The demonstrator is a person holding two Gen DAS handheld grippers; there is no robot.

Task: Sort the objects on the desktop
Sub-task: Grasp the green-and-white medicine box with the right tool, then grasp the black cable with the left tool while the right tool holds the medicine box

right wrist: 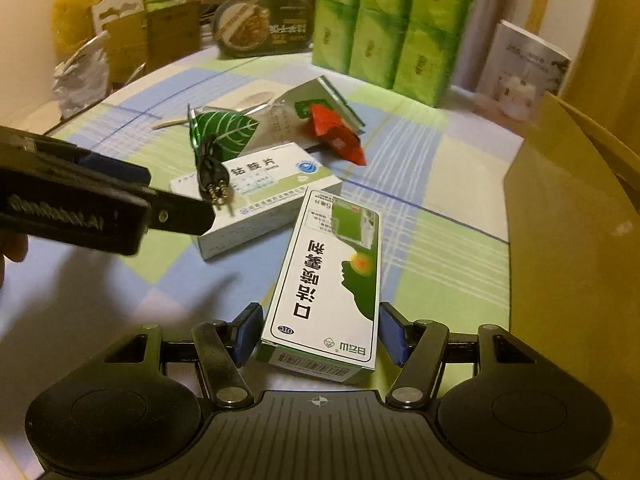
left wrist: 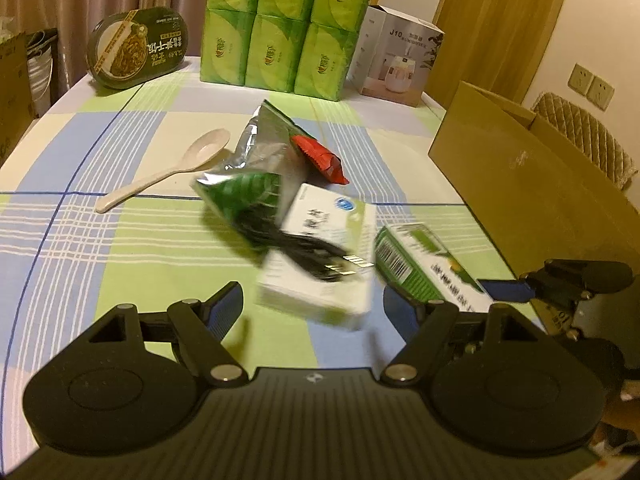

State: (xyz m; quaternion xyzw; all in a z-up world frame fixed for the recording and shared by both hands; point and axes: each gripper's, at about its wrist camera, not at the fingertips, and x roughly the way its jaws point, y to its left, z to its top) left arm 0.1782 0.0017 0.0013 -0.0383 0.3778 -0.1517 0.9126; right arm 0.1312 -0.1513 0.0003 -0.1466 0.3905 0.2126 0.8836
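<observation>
The right gripper (right wrist: 318, 336) stands with its jaws spread, one blue pad on each side of the near end of the green-and-white box (right wrist: 326, 280). The box lies flat on the checked tablecloth (right wrist: 420, 216), its long side pointing away from the gripper. A narrow gap shows at both pads; neither clearly touches the cardboard.

The left gripper (left wrist: 314, 306) is likewise released, jaws wide apart. The white medicine box (left wrist: 324, 256) lies just ahead of the gap between its pads, blurred in the left wrist view. A black audio cable (right wrist: 212, 172) rests across the top of that white box, plugs toward the near edge. The green-and-white box lies just right of the white box.

Behind the white box lie a green leaf-print packet (right wrist: 224, 130), a silver foil pouch (left wrist: 262, 140) and a red sachet (left wrist: 320, 158), bunched together. A pale spoon (left wrist: 168, 170) lies left of them. A brown cardboard box (left wrist: 528, 184) stands open at the right table edge.
</observation>
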